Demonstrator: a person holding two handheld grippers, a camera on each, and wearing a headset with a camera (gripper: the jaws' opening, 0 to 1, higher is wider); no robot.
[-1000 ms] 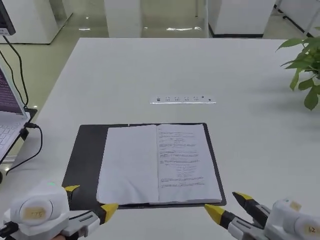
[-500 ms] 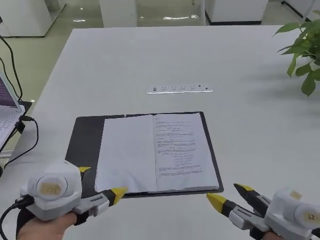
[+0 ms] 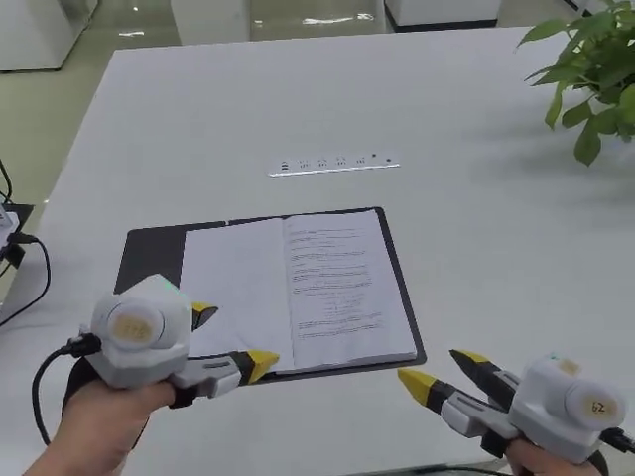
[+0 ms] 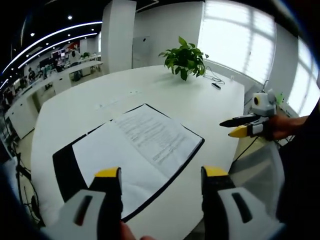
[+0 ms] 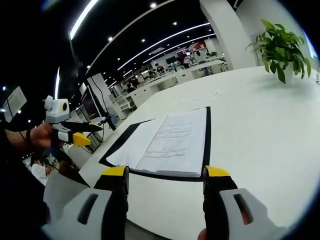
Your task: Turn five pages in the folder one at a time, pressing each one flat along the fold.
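A black folder [image 3: 151, 250] lies open on the white table, a blank sheet on its left half and a printed page [image 3: 342, 293] on its right. It also appears as the folder [image 4: 62, 163] in the left gripper view and the folder [image 5: 207, 134] in the right gripper view. My left gripper [image 3: 232, 338] hovers open above the folder's near left corner, nothing between its yellow-tipped jaws. Off the near right corner, my right gripper [image 3: 442, 371] is open and empty too. Each gripper view shows its own gripper, left [image 4: 161, 173] and right [image 5: 166, 171].
A white power strip [image 3: 334, 165] is set in the table beyond the folder. A green potted plant [image 3: 592, 69] stands at the far right. A black cable [image 3: 25, 288] runs off the table's left edge. The table's near edge is right under my hands.
My left gripper has risen and moved right over the folder's near left corner. The right gripper has edged slightly left. The head camera has tilted, so the folder sits higher and further left.
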